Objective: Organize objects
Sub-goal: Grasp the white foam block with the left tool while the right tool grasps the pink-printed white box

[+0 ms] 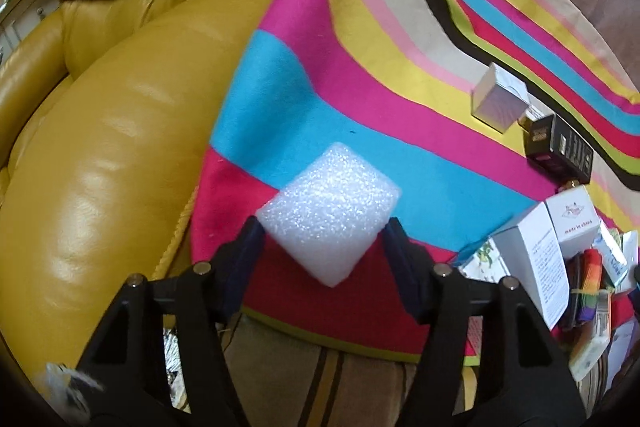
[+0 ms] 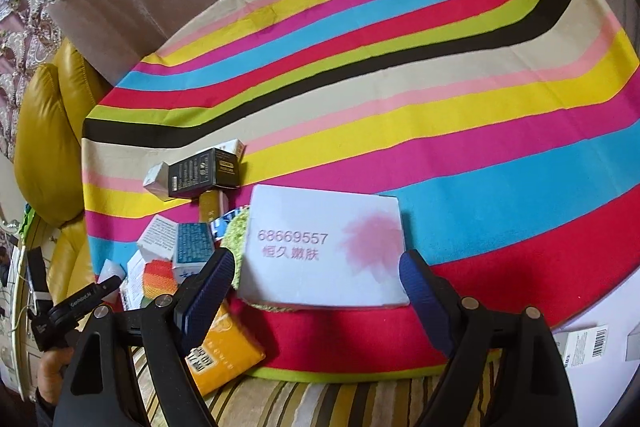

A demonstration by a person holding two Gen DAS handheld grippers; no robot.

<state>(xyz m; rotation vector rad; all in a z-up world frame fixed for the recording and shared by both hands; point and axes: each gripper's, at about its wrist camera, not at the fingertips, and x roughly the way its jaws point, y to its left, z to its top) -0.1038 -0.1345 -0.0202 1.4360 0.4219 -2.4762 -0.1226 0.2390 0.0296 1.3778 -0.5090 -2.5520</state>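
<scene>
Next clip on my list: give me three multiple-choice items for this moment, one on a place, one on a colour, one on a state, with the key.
1. Where is the black box relative to the pink-flower white box in the right wrist view?
A. up and to its left
B. on top of it
C. to its right

2. What colour is the armchair beside the striped cloth?
A. grey
B. mustard yellow
C. dark blue

3. What are the left tongs doing?
A. open over the bare cloth
B. shut on a white foam block
C. shut on a black box

Key:
1 A, it lies further back and left among small boxes.
2 B, its leather is yellow.
3 B, both pads press the block's sides.
</scene>
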